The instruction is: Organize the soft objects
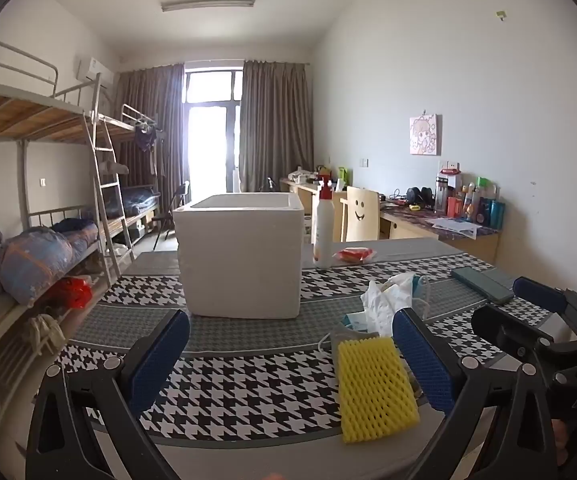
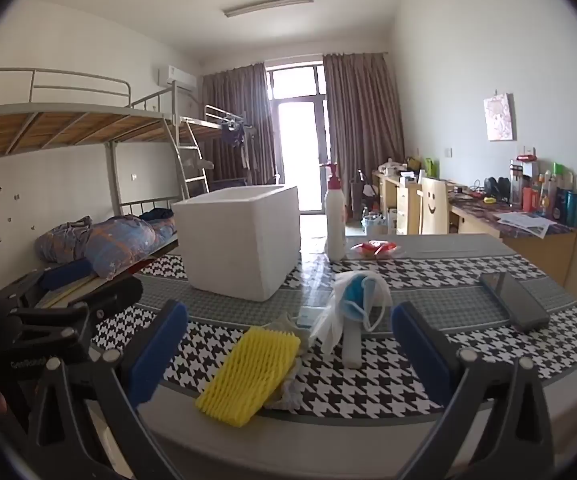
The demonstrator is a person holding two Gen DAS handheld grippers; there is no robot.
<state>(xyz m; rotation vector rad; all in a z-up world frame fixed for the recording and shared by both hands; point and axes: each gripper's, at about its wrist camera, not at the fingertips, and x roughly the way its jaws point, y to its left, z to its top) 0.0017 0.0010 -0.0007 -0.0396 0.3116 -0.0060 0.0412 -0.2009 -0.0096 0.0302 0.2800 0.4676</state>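
Both grippers hovering at near edge of table point(image 1: 248, 376), holding nothing. Left gripper point(image 1: 288, 356) jaws spread wide; right gripper point(image 2: 288, 354) likewise. Yellow foam net point(image 1: 374, 390) lying near that edge, overlapping grey cloth point(image 1: 352, 336); tissue point(image 1: 380, 300) and mask point(image 2: 358, 294) piled just behind. Foam box point(image 1: 240, 256) standing toward far edge (likely destination). Net looking featherlight, squashy, springy: pinching across its short width should be holding best, gently.

**Both grippers wide open, side by side**

The left gripper point(image 1: 288, 356) and right gripper point(image 2: 284, 350) hang low at the near edge, tilted slightly downward, blue pads spread wide with nothing clamped. Each shows at the edge of the other's view.
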